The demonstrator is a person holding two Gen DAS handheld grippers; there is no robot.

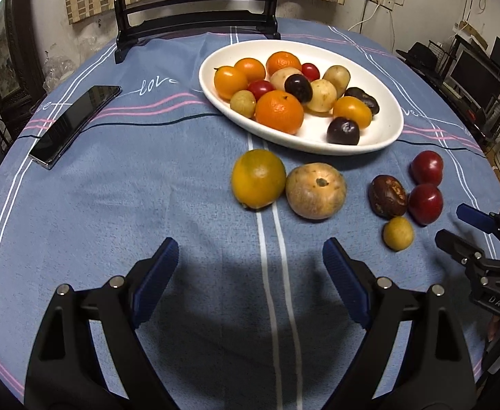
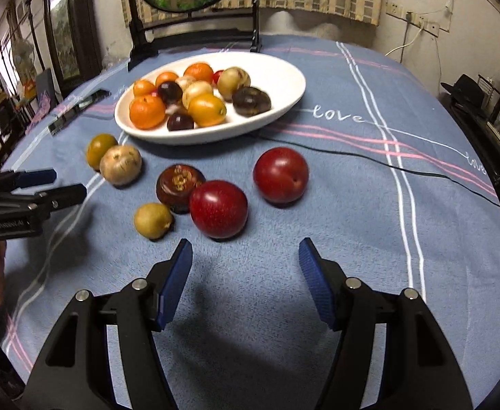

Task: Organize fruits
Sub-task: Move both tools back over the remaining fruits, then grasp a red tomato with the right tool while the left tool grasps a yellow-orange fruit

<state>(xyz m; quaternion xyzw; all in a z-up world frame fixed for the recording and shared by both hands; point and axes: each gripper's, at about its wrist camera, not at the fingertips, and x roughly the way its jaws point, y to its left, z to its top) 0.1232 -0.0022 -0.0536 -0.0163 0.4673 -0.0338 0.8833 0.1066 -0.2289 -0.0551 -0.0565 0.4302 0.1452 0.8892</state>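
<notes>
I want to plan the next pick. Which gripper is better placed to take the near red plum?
Right. The right gripper is open with the near red plum just ahead; the left gripper faces the yellow fruit.

Both grippers, left gripper (image 1: 250, 256) and right gripper (image 2: 246, 256), are showing black arms, silver screws, ribbed blue pads (image 1: 159, 280).

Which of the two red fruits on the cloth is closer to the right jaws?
The red fruit touching the dark brown fruit. It lies just ahead of the right gripper; the other red fruit sits farther back, alone.
</notes>
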